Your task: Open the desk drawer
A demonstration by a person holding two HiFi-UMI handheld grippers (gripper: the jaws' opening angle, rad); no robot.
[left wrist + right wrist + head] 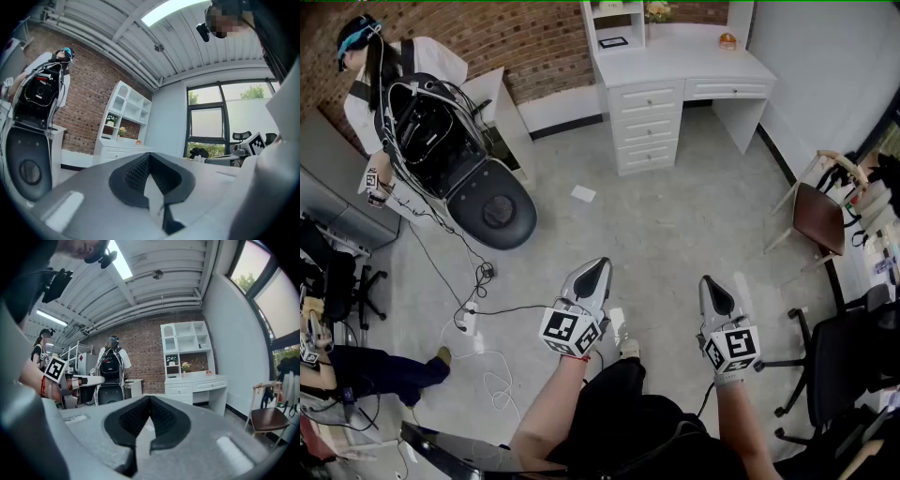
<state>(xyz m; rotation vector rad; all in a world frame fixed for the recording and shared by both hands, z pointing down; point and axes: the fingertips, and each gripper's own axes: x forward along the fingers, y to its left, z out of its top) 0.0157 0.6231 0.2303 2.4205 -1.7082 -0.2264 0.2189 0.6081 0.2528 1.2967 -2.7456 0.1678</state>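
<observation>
Desk drawers (647, 97): white fronts with small knobs, all flush and shut. They form a stack under the left end of the white desk (630, 131), below its worktop (675, 66). One wide white drawer (728, 89) sits under the right end, also shut. The desk stands against the red brick wall (534, 37), at the far edge of the grey floor (675, 216).

Left gripper (600, 266): grey with black pads, jaws pressed together on nothing, held over the floor well apart from the desk.

Right gripper (710, 282): same build, jaws together, nothing between them, near the left gripper.
</observation>
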